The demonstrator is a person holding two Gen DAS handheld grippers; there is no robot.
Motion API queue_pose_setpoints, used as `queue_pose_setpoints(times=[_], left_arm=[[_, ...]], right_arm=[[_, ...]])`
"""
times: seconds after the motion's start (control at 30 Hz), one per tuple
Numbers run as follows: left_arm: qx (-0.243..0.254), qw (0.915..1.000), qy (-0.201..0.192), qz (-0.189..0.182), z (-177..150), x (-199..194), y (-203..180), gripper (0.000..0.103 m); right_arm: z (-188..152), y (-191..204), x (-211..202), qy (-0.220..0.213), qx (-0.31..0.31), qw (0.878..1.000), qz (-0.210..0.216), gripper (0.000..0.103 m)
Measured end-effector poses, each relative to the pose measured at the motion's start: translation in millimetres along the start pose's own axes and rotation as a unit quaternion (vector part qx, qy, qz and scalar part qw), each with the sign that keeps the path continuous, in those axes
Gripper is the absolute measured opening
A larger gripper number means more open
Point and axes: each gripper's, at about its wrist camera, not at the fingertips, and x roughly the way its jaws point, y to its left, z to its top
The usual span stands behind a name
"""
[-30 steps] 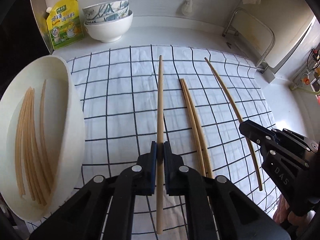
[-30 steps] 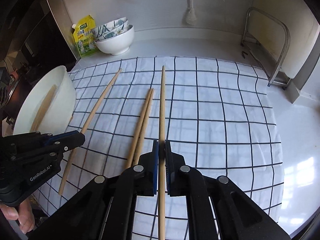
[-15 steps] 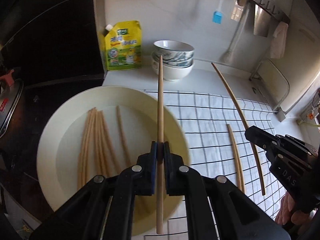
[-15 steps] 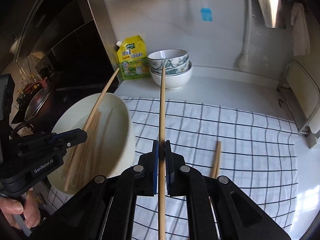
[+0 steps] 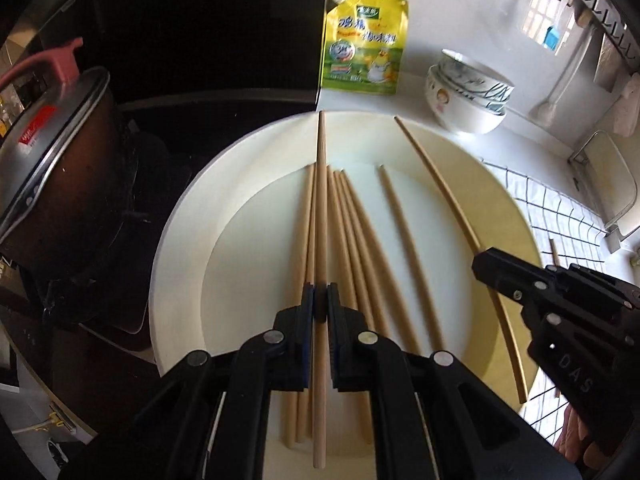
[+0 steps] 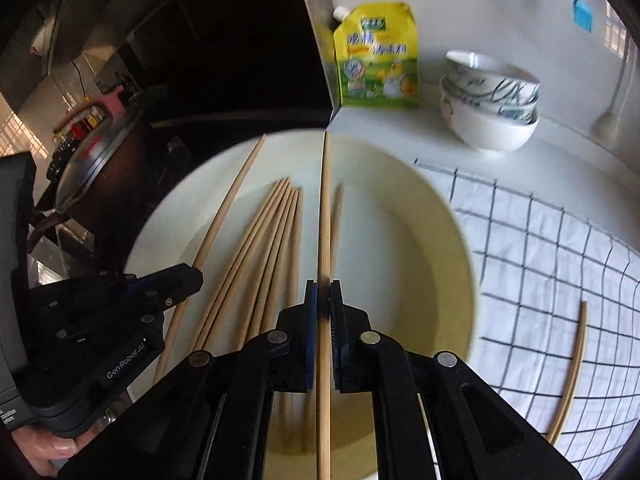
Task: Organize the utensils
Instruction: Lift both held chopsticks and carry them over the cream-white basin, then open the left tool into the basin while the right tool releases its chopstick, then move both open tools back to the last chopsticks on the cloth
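Home kitchen: stacked bowls point(image 5: 468, 96), cooking pot point(image 5: 56, 184).

A yellow pouch point(image 5: 365, 46) stands by stacked bowls point(image 5: 468, 98), a lidded pot point(image 5: 56, 168) left, checked cloth point(image 6: 540, 264) right.

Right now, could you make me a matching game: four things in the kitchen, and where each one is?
Things:
1. yellow pouch
2. stacked bowls
3. loose chopsticks
4. pot

Places:
A. lying in the white dish
B. on the dark stove left of the dish
C. leaning on the wall behind the dish
D. on the counter right of the pouch

Pairs: 1-C, 2-D, 3-A, 4-B
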Motion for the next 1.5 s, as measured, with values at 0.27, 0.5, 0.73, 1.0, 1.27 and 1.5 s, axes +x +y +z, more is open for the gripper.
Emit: queue_pose_setpoints(times=[0.27,0.5,0.73,1.0,1.27,1.5], left_arm=[[0.008,0.9996,0.021,-0.014,-1,13,8,0.008],[0.000,1.0000,-0.003,-0.008,0,-1,15,0.059],[0.003,0.9999,-0.008,-0.006,-5,-15,17,0.059],[0.007,0.9997,-0.022,-0.006,-12,-32,18,0.062],[0.007,0.9993,-0.037,-0.007,-15,-49,19,0.067],[0.003,0.9988,-0.047,-0.008,-16,-58,17,0.071]], right_arm=[[-7,2,16,0.030,0.018,0.999,-0.013,0.006],[-8,2,-1,0.002,0.027,0.999,-0.030,0.031],[-15,4,-17,-0.007,0.031,0.999,-0.037,0.035],[-25,10,-34,-0.023,0.032,0.998,-0.041,0.036],[-29,13,-51,-0.033,0.030,0.998,-0.045,0.038],[-30,14,-61,-0.038,0.026,0.998,-0.047,0.040]])
